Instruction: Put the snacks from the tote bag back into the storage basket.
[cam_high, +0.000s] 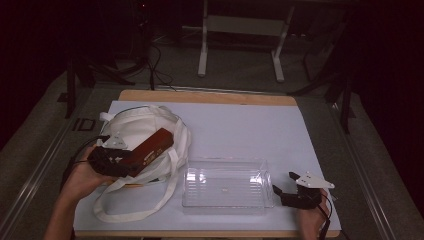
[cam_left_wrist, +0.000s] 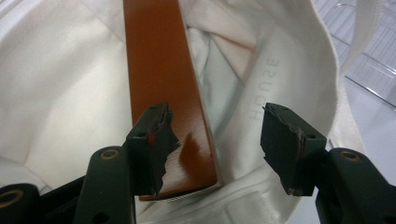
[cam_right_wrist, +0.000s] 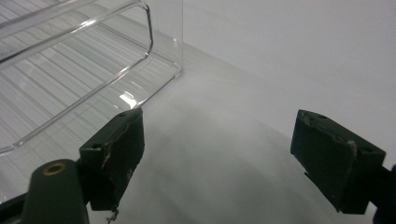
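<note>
The left gripper (cam_high: 131, 161) hovers over a white cloth tote bag (cam_high: 131, 126) lying at the left of the surface (cam_high: 240, 125), which is covered in a pale sheet. A long reddish-brown box (cam_high: 152, 145) lies tilted across the bag's open mouth, its far end pointing toward the middle of the surface. In the left gripper view the box (cam_left_wrist: 161, 84) sits between the jaws with its near end just past the left pad; that pad is touching or just beside the box's side, while the right pad stands clear of it, with bag cloth (cam_left_wrist: 280, 70) (faint lettering shows on the lining) in the gap. So the jaws are spread and not pinching the box.

The right gripper (cam_high: 287, 186) rests low at the right of the surface, just beside the short end of a clear plastic tray (cam_high: 190, 175). In the right gripper view its jaws stand wide apart with nothing between them, and the tray's rounded corner (cam_right_wrist: 149, 42) lies ahead of the left jaw.
</note>
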